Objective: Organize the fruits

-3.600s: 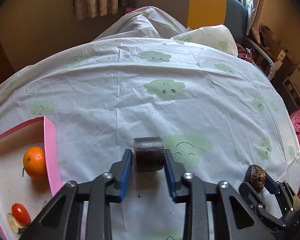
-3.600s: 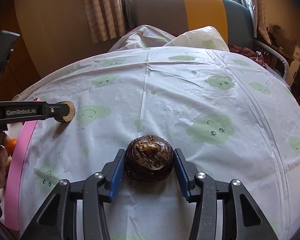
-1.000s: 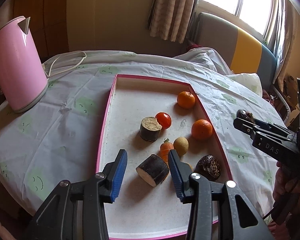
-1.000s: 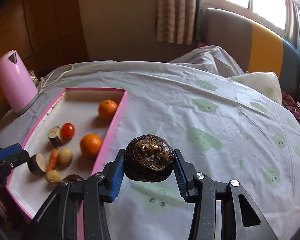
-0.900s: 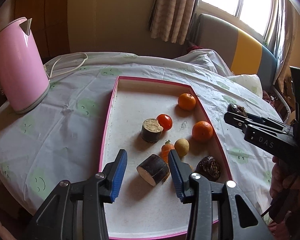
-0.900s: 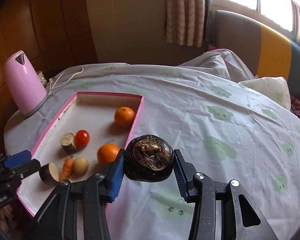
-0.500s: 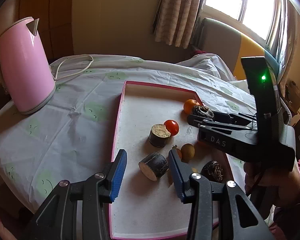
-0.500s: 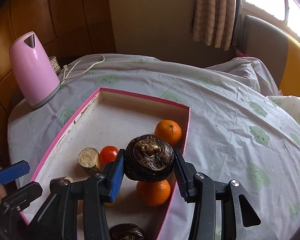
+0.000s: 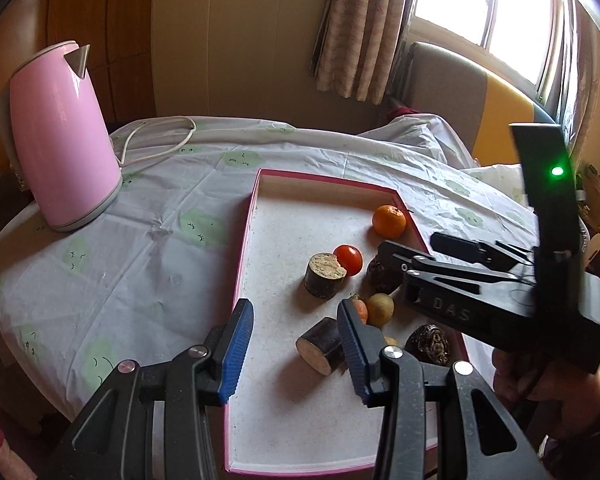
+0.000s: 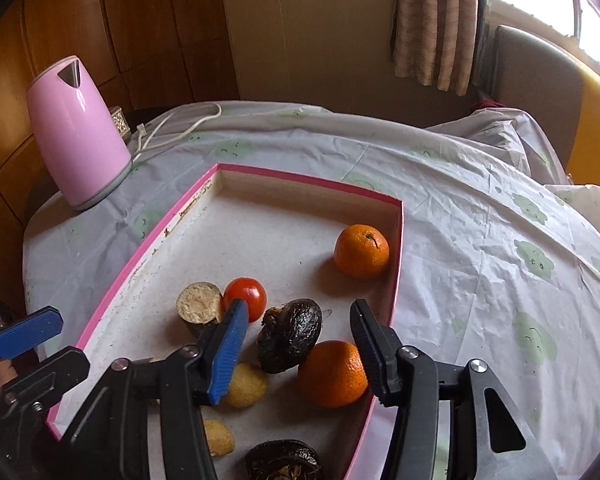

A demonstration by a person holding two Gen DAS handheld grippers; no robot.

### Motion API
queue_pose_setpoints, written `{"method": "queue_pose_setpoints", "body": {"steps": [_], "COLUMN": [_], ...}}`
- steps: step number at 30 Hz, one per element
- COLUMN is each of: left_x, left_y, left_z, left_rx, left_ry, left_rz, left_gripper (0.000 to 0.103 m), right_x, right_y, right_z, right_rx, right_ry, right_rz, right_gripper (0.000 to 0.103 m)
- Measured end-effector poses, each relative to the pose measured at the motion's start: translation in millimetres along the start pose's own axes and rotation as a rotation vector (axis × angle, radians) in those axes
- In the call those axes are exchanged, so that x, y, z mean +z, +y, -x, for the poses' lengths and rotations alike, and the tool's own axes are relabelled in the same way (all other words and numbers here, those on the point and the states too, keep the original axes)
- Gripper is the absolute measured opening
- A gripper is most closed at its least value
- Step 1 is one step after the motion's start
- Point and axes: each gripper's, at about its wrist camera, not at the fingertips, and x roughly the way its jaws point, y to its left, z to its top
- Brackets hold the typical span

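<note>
A pink-rimmed tray on the table holds the fruits. My right gripper is open above the tray; a dark wrinkled fruit lies loose between its fingers, leaning on an orange. My left gripper is open over the tray's near left part, with a dark cut stick piece lying by its right finger. A second orange, a tomato, another cut piece, a yellowish fruit and another dark fruit lie in the tray.
A pink kettle with a white cord stands left of the tray. The table has a white cloud-print cloth. A chair and window are behind.
My right gripper came over the tray, opened and let go of the dark wrinkled fruit, which now rests in the tray. My left gripper stayed open and shifted slightly left of the cut piece.
</note>
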Motion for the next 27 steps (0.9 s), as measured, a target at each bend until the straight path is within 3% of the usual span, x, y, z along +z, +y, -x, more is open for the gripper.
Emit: {"method": "queue_pose_setpoints", "body": {"steps": [3, 9, 11, 13, 16, 27], "left_x": [-1.7, -8.1, -11.0, -14.3, -17.9, -21.5], "left_y": [-4.4, -11.8, -15.0, -17.5, -20.1, -21.6], "left_z": [7.1, 20.1, 23.9, 27.1, 31.8, 34.6], "left_rx": [0.003, -0.015, -0.020, -0.028, -0.044, 0.056], "left_ry": [-0.019, -0.043, -0.052, -0.056, -0.082, -0.124], "left_rz": [-0.009, -0.015, -0.022, -0.024, -0.022, -0.004], "left_gripper": [0.044, 0.044, 0.045, 0.061, 0.072, 0.076], "right_x": [-5.5, -30.9, -42.7, -54.5, -69.3, -86.4], "right_y": [0.8, 0.7, -0.5, -2.0, -4.0, -1.5], "right_z": [23.3, 63.4, 72.2, 79.1, 85.7, 89.9], "right_rx": [-0.014, -0.135, -0.163, -0.185, -0.219, -0.235], "right_ry": [-0.057, -0.141, -0.145, -0.146, -0.138, -0.119], "right_rz": [-0.033, -0.083, -0.099, -0.116, -0.136, -0.136], "right_gripper": [0.073, 0.085, 0.086, 0.087, 0.089, 0.089]}}
